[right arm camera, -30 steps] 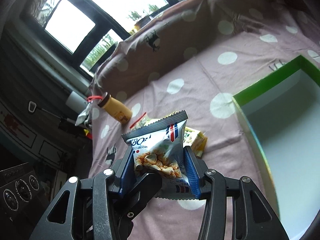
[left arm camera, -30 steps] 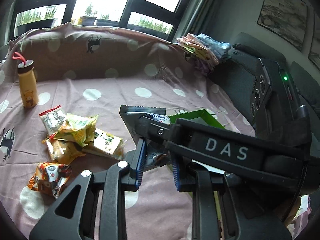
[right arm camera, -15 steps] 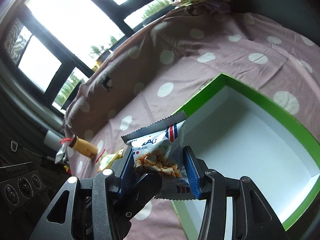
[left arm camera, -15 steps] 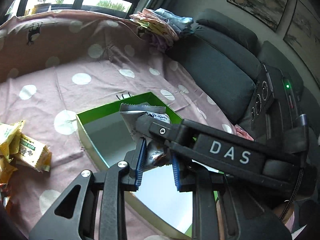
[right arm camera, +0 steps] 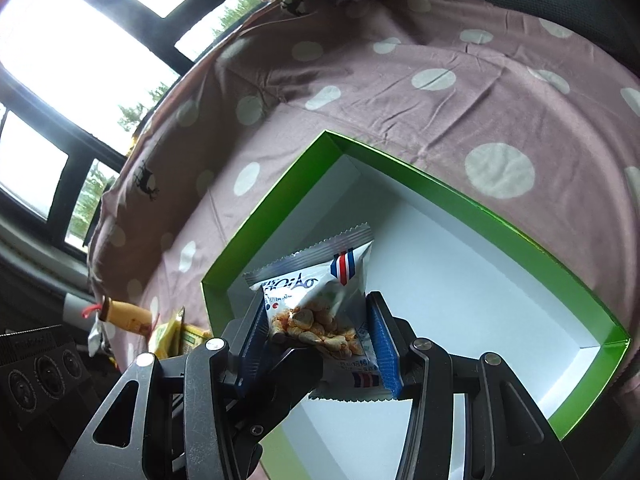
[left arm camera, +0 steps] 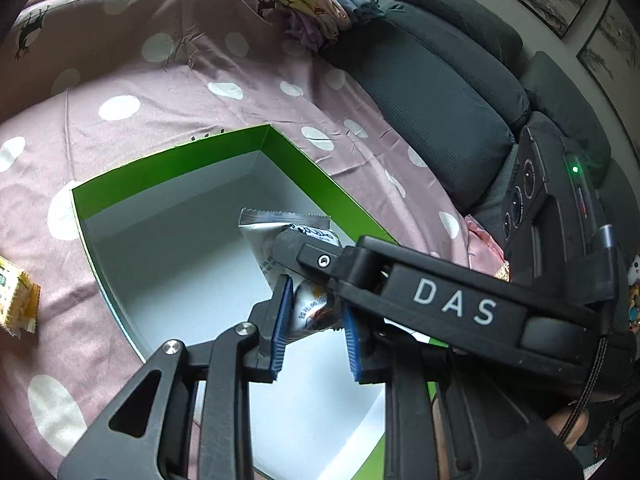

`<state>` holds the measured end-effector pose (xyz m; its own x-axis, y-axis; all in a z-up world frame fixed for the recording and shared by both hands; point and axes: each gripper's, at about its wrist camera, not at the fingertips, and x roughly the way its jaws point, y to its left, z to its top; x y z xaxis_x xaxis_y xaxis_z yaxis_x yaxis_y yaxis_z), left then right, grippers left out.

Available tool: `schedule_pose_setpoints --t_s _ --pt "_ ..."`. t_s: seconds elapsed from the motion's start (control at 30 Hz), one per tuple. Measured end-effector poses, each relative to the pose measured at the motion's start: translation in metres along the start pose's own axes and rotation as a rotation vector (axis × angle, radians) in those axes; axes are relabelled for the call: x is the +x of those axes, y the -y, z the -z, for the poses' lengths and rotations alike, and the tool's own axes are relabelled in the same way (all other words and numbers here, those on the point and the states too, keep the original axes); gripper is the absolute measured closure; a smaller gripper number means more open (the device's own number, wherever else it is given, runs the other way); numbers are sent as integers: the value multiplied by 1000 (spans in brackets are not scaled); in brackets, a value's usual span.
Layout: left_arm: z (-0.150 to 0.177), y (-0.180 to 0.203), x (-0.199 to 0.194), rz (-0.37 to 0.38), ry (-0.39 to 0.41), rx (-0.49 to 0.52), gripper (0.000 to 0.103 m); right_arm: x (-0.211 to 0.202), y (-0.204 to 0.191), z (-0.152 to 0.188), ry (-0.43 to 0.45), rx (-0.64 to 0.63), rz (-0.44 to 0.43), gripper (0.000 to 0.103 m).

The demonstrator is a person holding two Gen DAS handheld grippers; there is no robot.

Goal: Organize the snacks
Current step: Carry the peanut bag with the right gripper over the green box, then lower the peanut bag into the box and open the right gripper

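Well left of the left gripper (left arm camera: 316, 320), a yellow-green snack packet (left arm camera: 18, 300) lies on the pink polka-dot sheet (left arm camera: 120, 120). The left gripper's blue pads (left arm camera: 280, 324) are clenched on the lower part of a silver snack bag (left arm camera: 280, 236), which hangs over the white floor of the green-rimmed box (left arm camera: 304, 164). The right gripper (right arm camera: 324, 332) reaches in from the right and clamps the same bag (right arm camera: 320, 276) between its blue pads (right arm camera: 384, 344). Beyond and right of the jaws sits a dark grey sofa (left arm camera: 440, 92).
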<state>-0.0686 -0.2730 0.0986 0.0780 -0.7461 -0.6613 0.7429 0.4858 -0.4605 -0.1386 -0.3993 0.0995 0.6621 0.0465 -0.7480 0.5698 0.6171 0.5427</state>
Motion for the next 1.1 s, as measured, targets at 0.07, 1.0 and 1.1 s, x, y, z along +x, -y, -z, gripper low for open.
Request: schedule_pose_setpoints --t_s 0.07,1.0,1.1 --pt "1 -2 5 -16 -15 -6 81 5 3 0 -18 10 3 52" --pt "12 -47 9 -345 -5 -5 90 53 -5 4 -126 41 -2 52" --pt "8 -53 8 -353 -9 -20 94 65 -7 6 -157 60 -40 52"
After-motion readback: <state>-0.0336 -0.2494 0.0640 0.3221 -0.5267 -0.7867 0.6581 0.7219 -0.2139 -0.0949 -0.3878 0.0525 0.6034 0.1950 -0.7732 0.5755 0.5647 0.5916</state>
